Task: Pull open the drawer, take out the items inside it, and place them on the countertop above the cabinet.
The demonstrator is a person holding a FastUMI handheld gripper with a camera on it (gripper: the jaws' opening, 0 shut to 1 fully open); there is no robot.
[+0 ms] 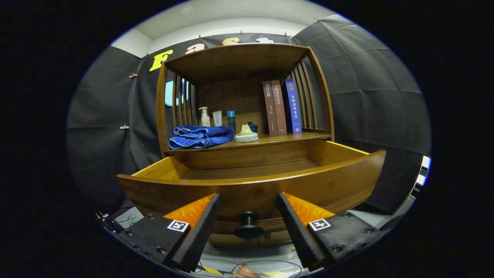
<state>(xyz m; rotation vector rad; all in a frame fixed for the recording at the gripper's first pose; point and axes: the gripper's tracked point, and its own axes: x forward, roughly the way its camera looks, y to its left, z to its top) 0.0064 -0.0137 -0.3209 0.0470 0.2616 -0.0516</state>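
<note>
The wooden drawer of the cabinet stands pulled out toward me, and the part of its floor that shows is bare wood. Its dark round knob sits on the drawer front, between my fingers. My gripper is open, a finger on each side of the knob and clear of it. On the countertop above the drawer lie a folded blue towel and a pale green soap dish. The near part of the drawer's inside is hidden behind its front panel.
At the back of the countertop stand a pump bottle, a small green box, a teal bottle and a small dark pot. Three books stand upright at the right. Slatted side rails and a wooden top enclose the shelf.
</note>
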